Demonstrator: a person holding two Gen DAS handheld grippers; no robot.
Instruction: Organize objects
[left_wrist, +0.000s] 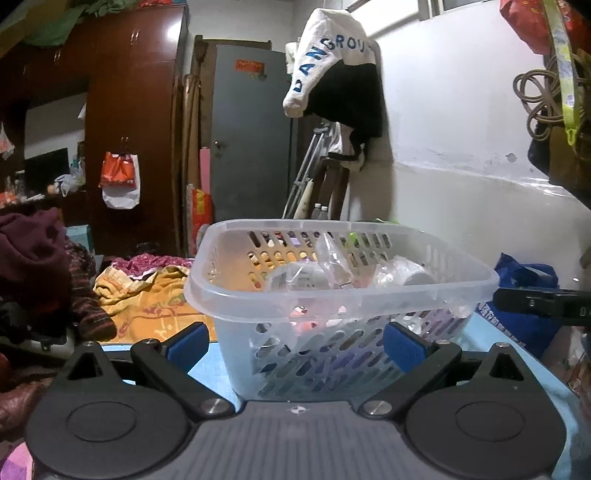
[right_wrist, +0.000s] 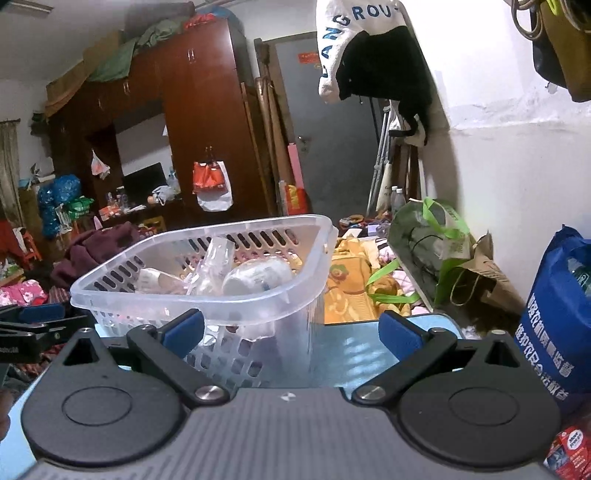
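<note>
A clear plastic basket with slotted sides stands on a light blue table. It holds white bottles and clear plastic wrapping. My left gripper is open, with its blue pads on either side of the basket's near end, not touching it. In the right wrist view the same basket sits ahead to the left. My right gripper is open and empty, its left pad in front of the basket's near corner. The right gripper shows at the right edge of the left wrist view.
A blue shopping bag stands at the table's right. A green bag and a brown paper bag lean on the white wall. Behind the table is a bed with yellow bedding and piled clothes. A wardrobe stands far back.
</note>
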